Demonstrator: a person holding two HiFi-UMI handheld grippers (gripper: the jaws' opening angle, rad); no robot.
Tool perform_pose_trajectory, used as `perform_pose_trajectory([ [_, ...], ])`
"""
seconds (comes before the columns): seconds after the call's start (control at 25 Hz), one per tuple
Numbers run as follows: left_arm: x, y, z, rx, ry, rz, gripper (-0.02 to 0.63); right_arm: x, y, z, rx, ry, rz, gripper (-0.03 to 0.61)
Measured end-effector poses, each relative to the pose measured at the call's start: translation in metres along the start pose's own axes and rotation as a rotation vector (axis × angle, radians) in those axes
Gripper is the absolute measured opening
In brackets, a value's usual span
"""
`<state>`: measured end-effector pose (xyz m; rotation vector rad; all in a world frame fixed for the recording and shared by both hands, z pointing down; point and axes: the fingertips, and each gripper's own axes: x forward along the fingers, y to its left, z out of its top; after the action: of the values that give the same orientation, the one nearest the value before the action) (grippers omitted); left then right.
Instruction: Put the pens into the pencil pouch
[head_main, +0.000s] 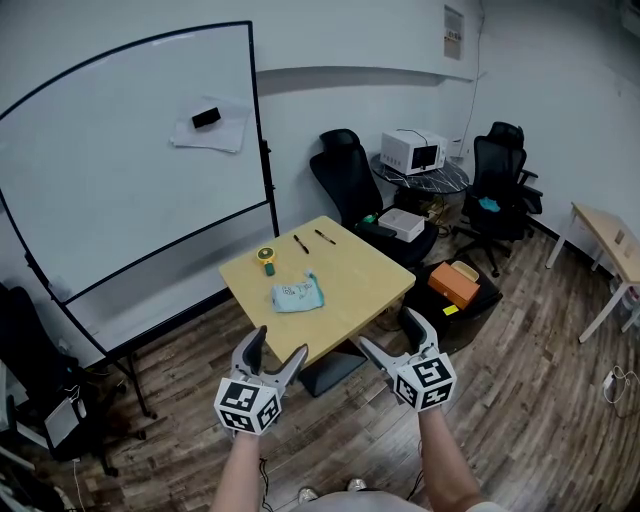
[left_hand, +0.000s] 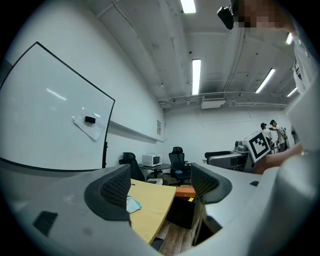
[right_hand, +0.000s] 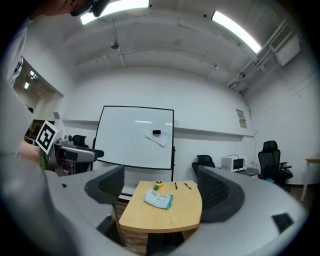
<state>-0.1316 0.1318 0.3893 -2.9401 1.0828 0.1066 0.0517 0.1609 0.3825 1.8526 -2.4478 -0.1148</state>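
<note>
Left hand-held gripper (head_main: 278, 345) and right hand-held gripper (head_main: 390, 333) both gape empty; step closer, pinch pens (head_main: 301, 244) mid-barrel, 12 o'clock from pouch (head_main: 298, 293).

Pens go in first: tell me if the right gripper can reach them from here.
Probably not yet: the right gripper hangs open short of the table, and the pens lie at its far side, past the pouch. Nothing blocks them; stepping closer should do.
</note>
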Motion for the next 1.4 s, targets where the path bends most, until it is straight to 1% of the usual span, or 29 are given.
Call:
perform_pose_trajectory([
  [0.28,0.018,-0.007,-0.001,0.016,0.008,0.003,0.342,0.002,-0.017,-0.001,-0.006,-0.004,0.014,0.440],
  [0.52,0.035,-0.013,-0.005,0.032,0.014,0.027,0.342,0.009,-0.035,-0.003,-0.007,-0.015,0.040,0.429],
  [0.8,0.061,-0.006,-0.008,0.034,0.024,0.039,0.342,0.029,-0.053,-0.003,-0.005,-0.023,0.062,0.417],
  [1.08,0.104,0.027,-0.023,0.028,0.042,0.027,0.342,0.076,-0.079,-0.016,0.007,-0.011,0.054,0.413],
  [1.4,0.168,0.097,-0.041,0.015,0.067,0.006,0.342,0.163,-0.108,-0.032,0.017,0.018,0.038,0.406],
])
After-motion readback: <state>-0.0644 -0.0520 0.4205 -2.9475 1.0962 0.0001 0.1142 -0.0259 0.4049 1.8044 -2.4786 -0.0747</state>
